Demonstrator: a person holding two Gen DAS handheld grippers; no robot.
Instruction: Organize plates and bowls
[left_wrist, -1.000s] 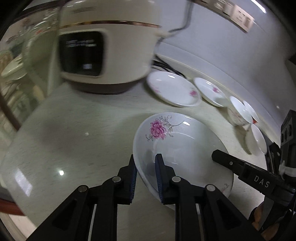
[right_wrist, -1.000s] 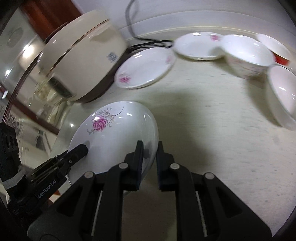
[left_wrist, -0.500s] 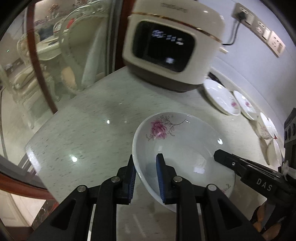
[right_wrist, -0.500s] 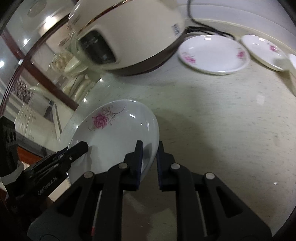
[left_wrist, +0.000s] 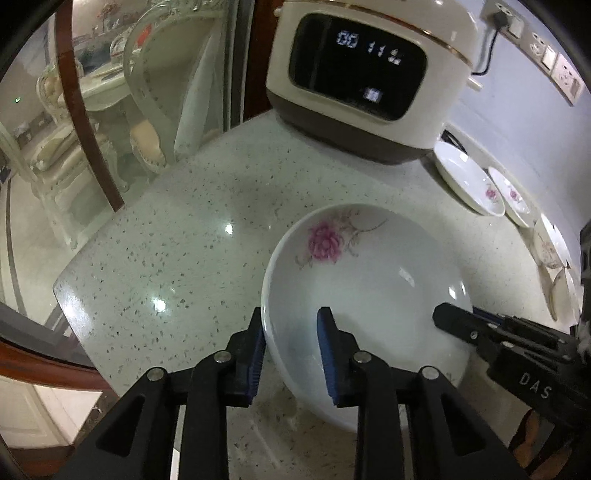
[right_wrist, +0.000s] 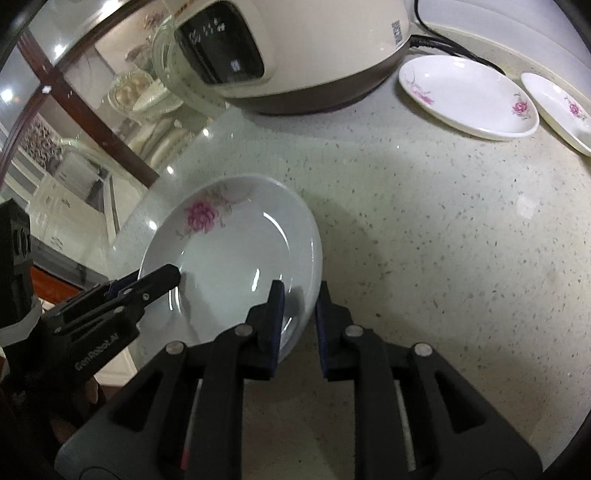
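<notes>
A white plate with a pink flower (left_wrist: 369, 280) rests on the speckled counter near its left corner. My left gripper (left_wrist: 290, 345) straddles the plate's near-left rim with the jaws spread, a gap showing at the inner pad. My right gripper (right_wrist: 298, 314) straddles the plate's right rim (right_wrist: 236, 251), jaws slightly apart around it. Each gripper shows in the other's view, the right one (left_wrist: 491, 332) and the left one (right_wrist: 122, 295). Two more flowered plates (right_wrist: 469, 96) lie by the wall.
A cream rice cooker (left_wrist: 369, 74) stands at the back, its cord running to wall sockets (left_wrist: 554, 62). Bowls (left_wrist: 554, 251) sit along the wall at right. The counter edge (left_wrist: 74, 325) drops off at left beside a glass partition.
Both grippers carried the plate left, away from the other dishes, and set it near the counter's corner. The left jaws have opened off the rim; the right jaws have loosened slightly.
</notes>
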